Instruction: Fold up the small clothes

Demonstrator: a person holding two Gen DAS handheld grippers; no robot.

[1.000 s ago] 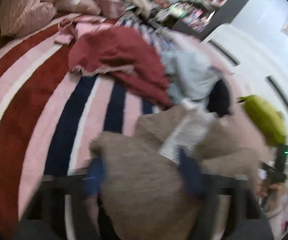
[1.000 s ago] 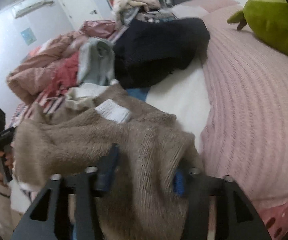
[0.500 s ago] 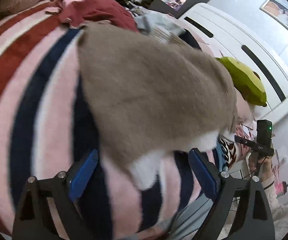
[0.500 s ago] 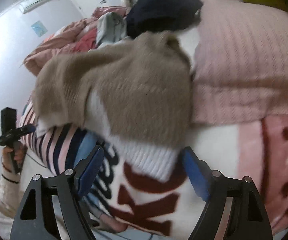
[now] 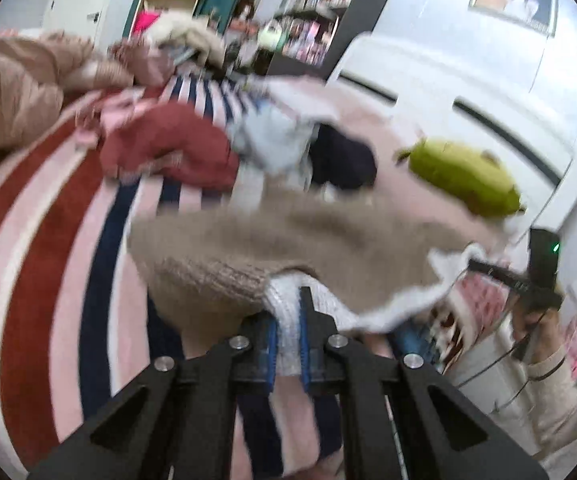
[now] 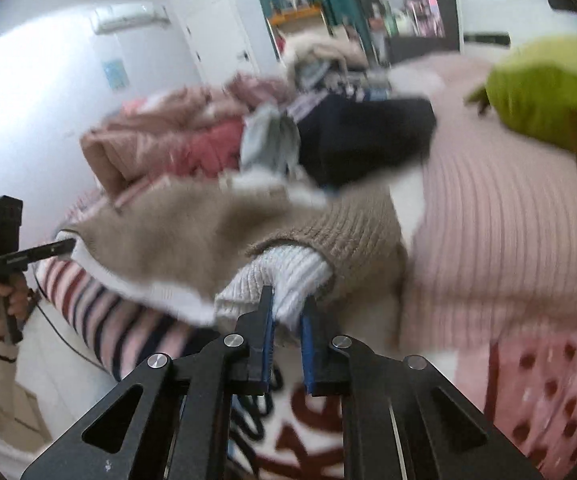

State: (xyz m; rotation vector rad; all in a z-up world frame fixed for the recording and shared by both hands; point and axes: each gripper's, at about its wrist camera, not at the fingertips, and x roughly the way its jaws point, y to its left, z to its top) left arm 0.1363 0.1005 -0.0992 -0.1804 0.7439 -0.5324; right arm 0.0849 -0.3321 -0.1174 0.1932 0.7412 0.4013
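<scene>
A small tan knitted sweater (image 5: 296, 236) with white ribbed hem hangs stretched between both grippers above the bed. In the left wrist view my left gripper (image 5: 288, 320) is shut on the white hem (image 5: 288, 300) at one corner. In the right wrist view my right gripper (image 6: 286, 312) is shut on the white ribbed hem (image 6: 284, 276) at the other corner of the same sweater (image 6: 192, 236). Each view shows the other hand-held gripper at its edge, the right one (image 5: 536, 276) and the left one (image 6: 8, 240). The far part of the sweater trails back toward the clothes pile.
A striped red, pink and navy blanket (image 5: 48, 240) covers the bed. A heap of clothes lies behind: a dark red garment (image 5: 168, 148), a pale blue one (image 5: 272, 140), a navy one (image 6: 360, 136). A green plush toy (image 5: 460, 176) rests on a pink ribbed cover (image 6: 500, 240).
Both grippers went from open around the sweater's hem to shut on it. The sweater has been lifted and pulled back, stretched between them.
</scene>
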